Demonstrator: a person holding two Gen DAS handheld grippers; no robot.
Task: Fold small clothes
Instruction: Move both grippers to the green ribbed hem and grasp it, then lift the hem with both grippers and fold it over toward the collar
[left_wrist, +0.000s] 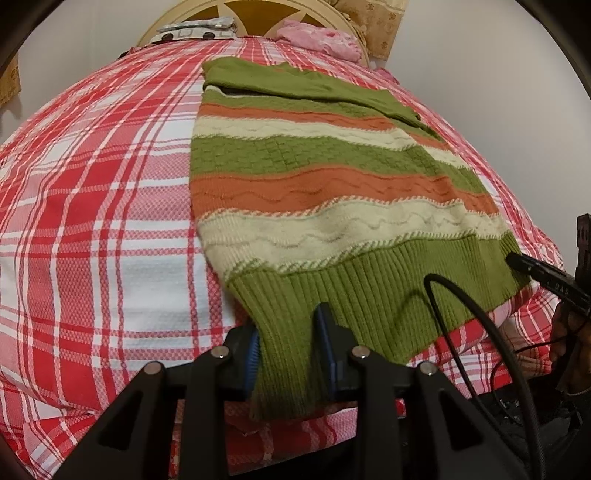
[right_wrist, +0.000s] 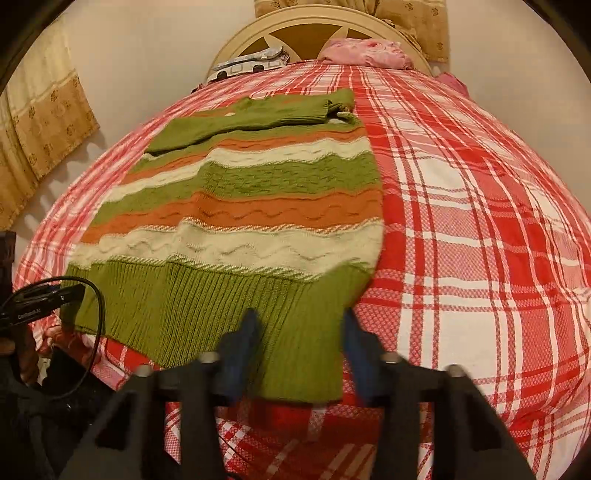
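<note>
Bed with red-and-white plaid sheet (left_wrist: 92, 221), cream round headboard (right_wrist: 317, 26) at the far end, gold patterned curtains (right_wrist: 40, 122) against pale walls. One striped sweater (left_wrist: 314, 184) (green, orange, cream bands) lies flat mid-bed, ribbed green hem toward the near edge, one sleeve folded across its far part.

Left to right along the near hem:
- Left gripper (left_wrist: 291, 354): jaws part-spread, blue pads either side of the hem's left corner, knit lying between them. Not clearly pressed tight; grip looks loose or about to close.
- Right gripper (right_wrist: 301, 347): jaws likewise spread around the hem's right corner, fabric between them, slightly blurred.

Far end, left to right: one grey-and-white patterned item (right_wrist: 251, 64), one pink crumpled cloth (right_wrist: 365, 53).

Risks, as judged:
- Thick rib knit may slip out if the jaws catch only the top layer; the back layer would stay behind and the fold would come out uneven.
- Unequal lift between corners would skew the stripes.
- Black cable (left_wrist: 454, 332) loops over the hem's right part; it could snag the knit on lifting.
- The folded sleeve may slide off when the hem is carried toward the far end.

Count: sweaters 1, grippers 2, other cloth items 2, cables 1 seen.
</note>
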